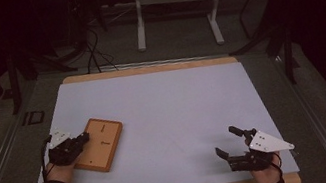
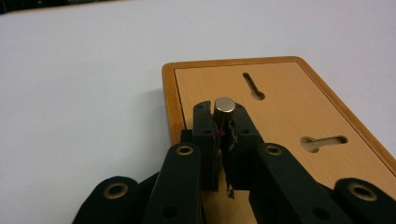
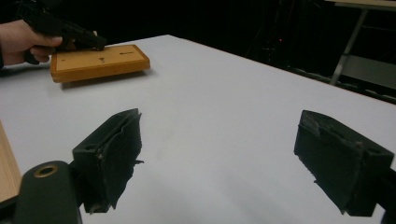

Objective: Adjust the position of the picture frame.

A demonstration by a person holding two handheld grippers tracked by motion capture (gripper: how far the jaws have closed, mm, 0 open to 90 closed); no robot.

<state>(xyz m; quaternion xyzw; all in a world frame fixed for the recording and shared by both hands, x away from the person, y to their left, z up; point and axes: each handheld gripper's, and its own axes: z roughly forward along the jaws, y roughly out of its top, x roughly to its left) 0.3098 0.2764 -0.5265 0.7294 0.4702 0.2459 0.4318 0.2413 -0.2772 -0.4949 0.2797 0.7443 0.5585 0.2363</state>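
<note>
The left gripper pinches a small metal peg over the wooden board near the tabletop's left edge. No peg sits in its two slots yet. The right gripper idles, jaws spread, by the near-right corner.

No legible text — no labels; no numbers.
</note>
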